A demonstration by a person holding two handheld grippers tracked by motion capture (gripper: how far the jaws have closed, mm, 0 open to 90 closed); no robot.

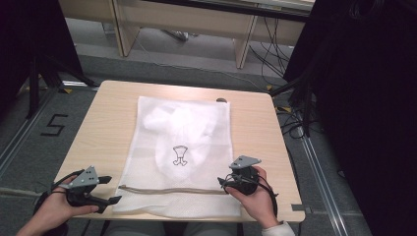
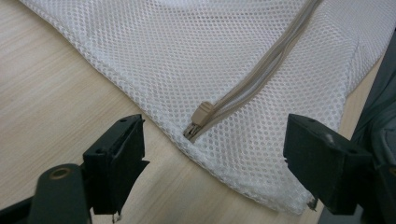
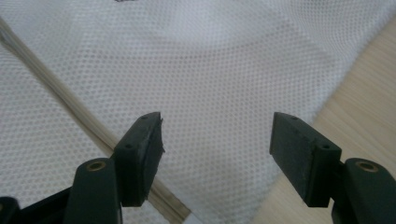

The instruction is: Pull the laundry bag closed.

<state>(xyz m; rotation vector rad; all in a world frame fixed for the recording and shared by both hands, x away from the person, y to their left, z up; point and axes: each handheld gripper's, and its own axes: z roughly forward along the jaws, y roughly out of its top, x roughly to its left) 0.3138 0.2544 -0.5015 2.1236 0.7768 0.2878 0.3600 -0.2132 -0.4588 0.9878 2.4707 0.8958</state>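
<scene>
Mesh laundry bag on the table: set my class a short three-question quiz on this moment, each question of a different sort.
1. True or false: the mesh bag holds a white garment.
2. Near which gripper is the zip slider? A left gripper B right gripper
3. How do both grippers' jaws stand?

Key: 1 true; 2 A; 3 open, holding nothing.

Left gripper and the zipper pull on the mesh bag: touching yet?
Apart. The left gripper view shows the left gripper open, the zipper pull lying ahead between its jaws with bare mesh bag around it.
</scene>
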